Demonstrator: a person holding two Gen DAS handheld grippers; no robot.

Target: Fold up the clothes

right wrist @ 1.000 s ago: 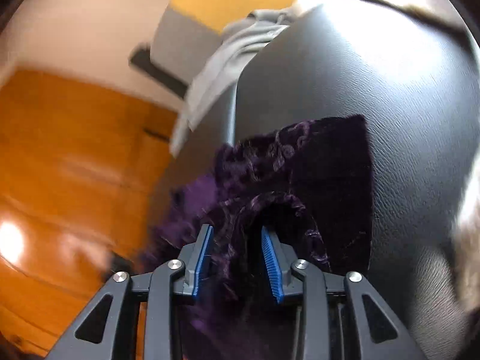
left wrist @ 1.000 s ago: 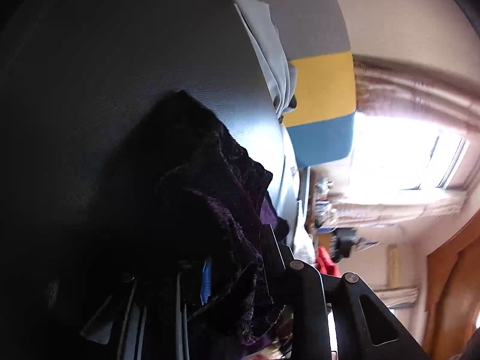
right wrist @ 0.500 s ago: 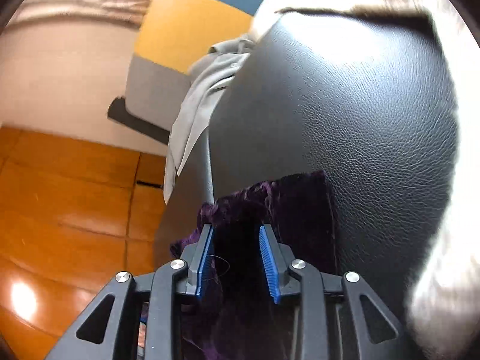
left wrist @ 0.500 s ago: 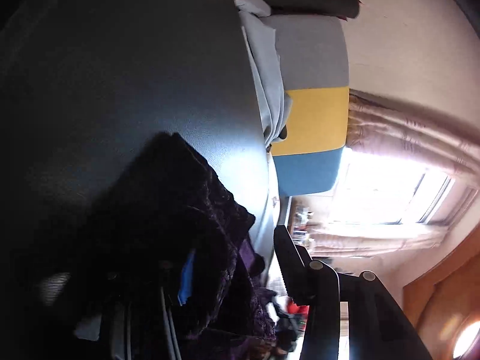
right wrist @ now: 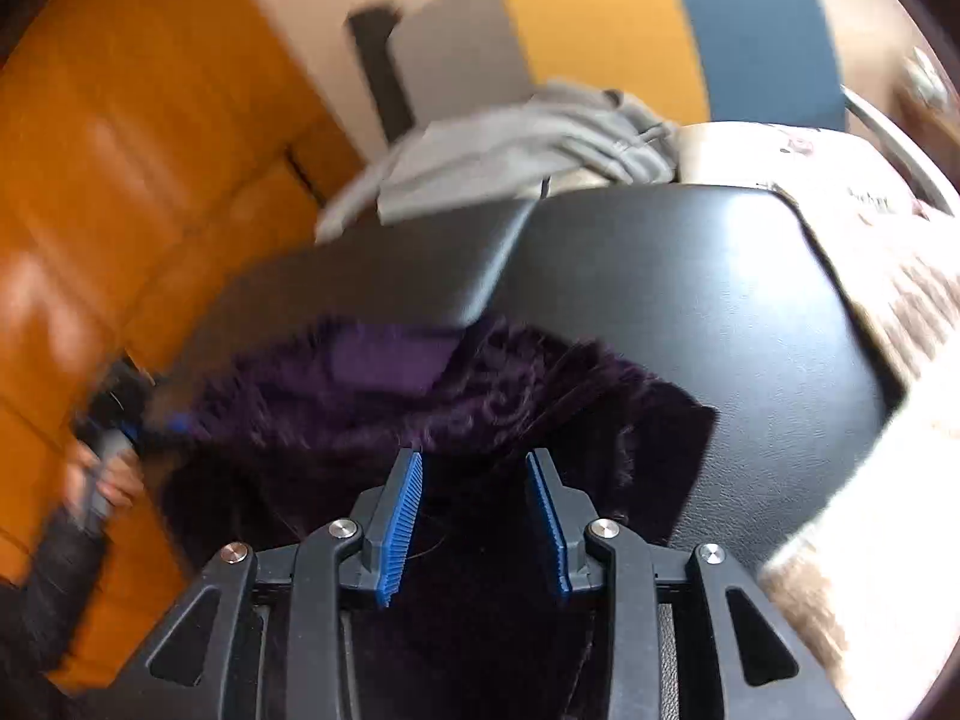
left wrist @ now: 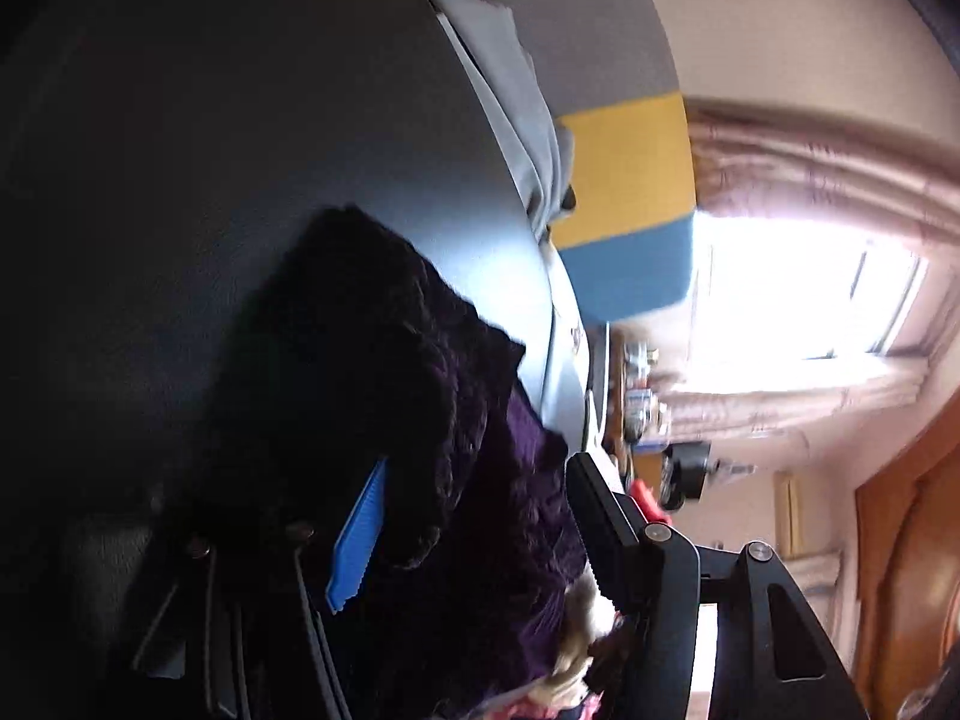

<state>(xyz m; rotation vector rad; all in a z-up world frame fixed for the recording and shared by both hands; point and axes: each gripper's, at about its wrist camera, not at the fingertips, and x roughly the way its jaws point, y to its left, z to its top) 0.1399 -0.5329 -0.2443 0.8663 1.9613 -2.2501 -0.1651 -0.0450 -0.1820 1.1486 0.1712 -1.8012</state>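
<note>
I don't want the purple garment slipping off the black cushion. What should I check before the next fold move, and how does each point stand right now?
1. Right gripper around cloth: ok, purple garment lies between its jaws, which stand apart.
2. Right jaws clamped: not ok, a gap shows.
3. Left gripper grip: cannot tell, garment fills the wide gap between its jaws.
4. Garment fully on the black cushion: not ok, part hangs over the left edge.
5. Fold area free: ok, grey clothes lie at the far edge, apart.
6. Garment flat: not ok, bunched.
</note>
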